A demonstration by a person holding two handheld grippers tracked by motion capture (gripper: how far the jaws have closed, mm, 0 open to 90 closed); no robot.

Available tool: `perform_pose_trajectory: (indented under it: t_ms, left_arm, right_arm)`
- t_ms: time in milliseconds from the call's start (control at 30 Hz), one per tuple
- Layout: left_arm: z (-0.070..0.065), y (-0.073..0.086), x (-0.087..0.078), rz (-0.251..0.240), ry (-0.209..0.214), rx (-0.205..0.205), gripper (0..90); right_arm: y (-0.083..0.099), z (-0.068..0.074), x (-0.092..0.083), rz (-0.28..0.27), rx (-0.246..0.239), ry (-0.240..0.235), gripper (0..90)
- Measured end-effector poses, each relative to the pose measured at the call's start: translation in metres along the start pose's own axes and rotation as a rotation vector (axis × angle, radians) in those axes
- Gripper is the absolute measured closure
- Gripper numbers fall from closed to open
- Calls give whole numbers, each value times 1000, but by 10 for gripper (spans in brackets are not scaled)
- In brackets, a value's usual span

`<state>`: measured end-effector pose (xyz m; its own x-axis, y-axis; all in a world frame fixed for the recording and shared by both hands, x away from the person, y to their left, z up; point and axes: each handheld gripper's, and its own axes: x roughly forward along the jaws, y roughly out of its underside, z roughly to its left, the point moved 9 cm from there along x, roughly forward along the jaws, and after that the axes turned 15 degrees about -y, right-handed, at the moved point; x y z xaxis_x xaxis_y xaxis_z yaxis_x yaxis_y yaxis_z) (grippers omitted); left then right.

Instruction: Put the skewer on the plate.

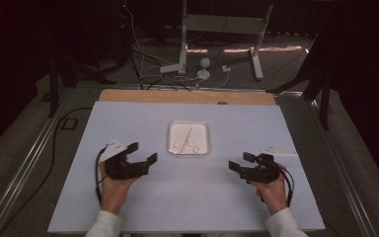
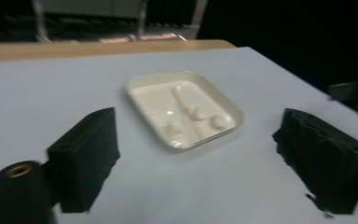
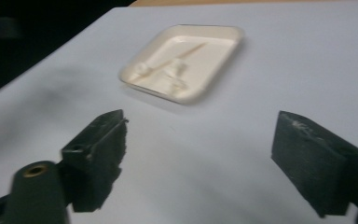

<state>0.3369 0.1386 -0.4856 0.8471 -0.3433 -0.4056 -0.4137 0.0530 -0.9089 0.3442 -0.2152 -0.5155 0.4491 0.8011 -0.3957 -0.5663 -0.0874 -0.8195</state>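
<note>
High view is showing the left gripper [image 1: 145, 151] and right gripper [image 1: 242, 162] sitting released and empty on either side of the white tray [image 1: 173, 129] at mid-table; a careful approach is probably meaning coming in slowly, keeping the jaws spread, aiming for the small white pieces [image 2: 196, 113] inside.

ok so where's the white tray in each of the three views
High view: the white tray lies at the table's middle, ahead of both hands.
Left gripper view: centre of the picture, beyond the open jaws.
Right gripper view: upper middle, beyond the open jaws.
Shared landmark: the thin stick lying slantwise in the tray.
</note>
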Motion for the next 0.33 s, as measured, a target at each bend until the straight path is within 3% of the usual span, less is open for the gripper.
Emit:
perform_pose_trajectory:
  t_ms: [67,133,233,333]
  left_arm:
    - [18,6,-16,-24,-52,-5,16]
    - [34,14,-28,-47,-112,-6,5]
    - [48,25,-37,-58,-145,-29,4]
    - [53,25,-41,-70,-157,-28,4]
  right_arm:
    - [8,-3,-18,-34,-20,36,146]
    - [14,-4,-34,-66,-33,71,138]
    - [21,-6,-50,-87,-67,108,116]
    - [24,-9,-58,-100,-79,138,104]
